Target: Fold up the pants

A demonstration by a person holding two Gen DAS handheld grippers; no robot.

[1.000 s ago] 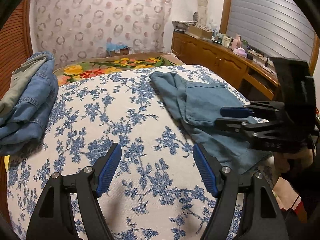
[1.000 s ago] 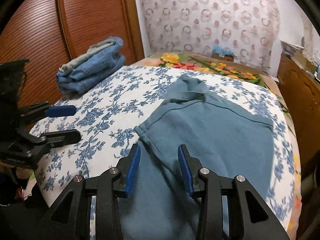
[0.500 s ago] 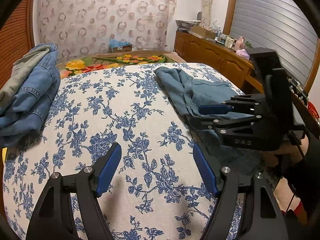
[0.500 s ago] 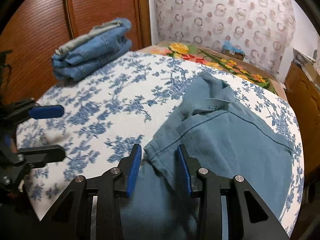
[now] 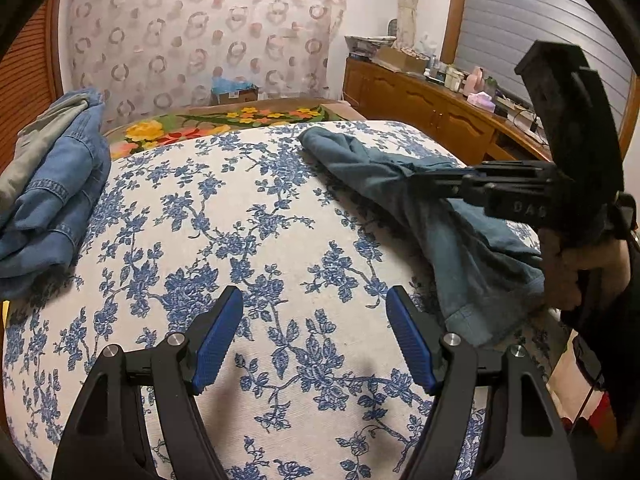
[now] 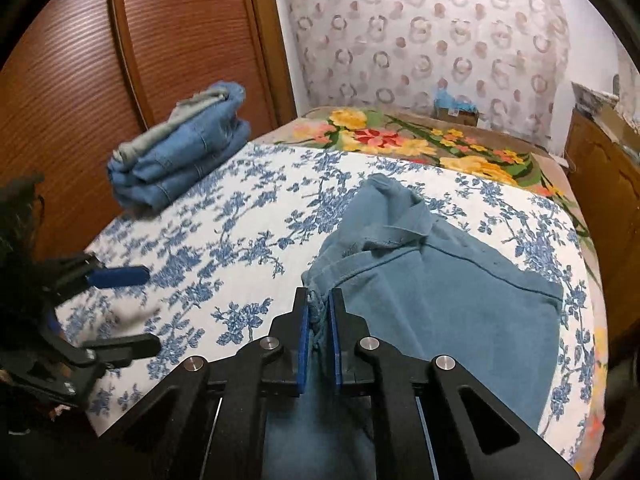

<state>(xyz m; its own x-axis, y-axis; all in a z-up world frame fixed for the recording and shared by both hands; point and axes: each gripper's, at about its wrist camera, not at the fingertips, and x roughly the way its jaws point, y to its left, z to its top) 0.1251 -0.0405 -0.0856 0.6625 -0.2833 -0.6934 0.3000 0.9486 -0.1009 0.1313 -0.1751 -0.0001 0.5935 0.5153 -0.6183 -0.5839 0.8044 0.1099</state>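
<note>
- The right gripper (image 6: 319, 312) has its blue pads pressed together on a bunched edge of the teal pants (image 6: 440, 304), pinching the fabric between them.
- From that pinch the teal pants spread ahead and to the right of the right gripper, lying on the blue floral bedspread (image 6: 240, 248), with a rumpled band of cloth at their far end.
- In the left wrist view the right gripper (image 5: 424, 180) shows from the side, lifting a ridge of the pants (image 5: 460, 248) off the bedspread (image 5: 260, 240).
- The left gripper (image 5: 314, 336) hovers with its pads spread wide and nothing between them, over bare bedspread, the pants just to its right.
- A stack of folded denim jeans (image 6: 180, 156) sits far ahead and left of both grippers, by the wooden wardrobe door (image 6: 160, 32).
</note>
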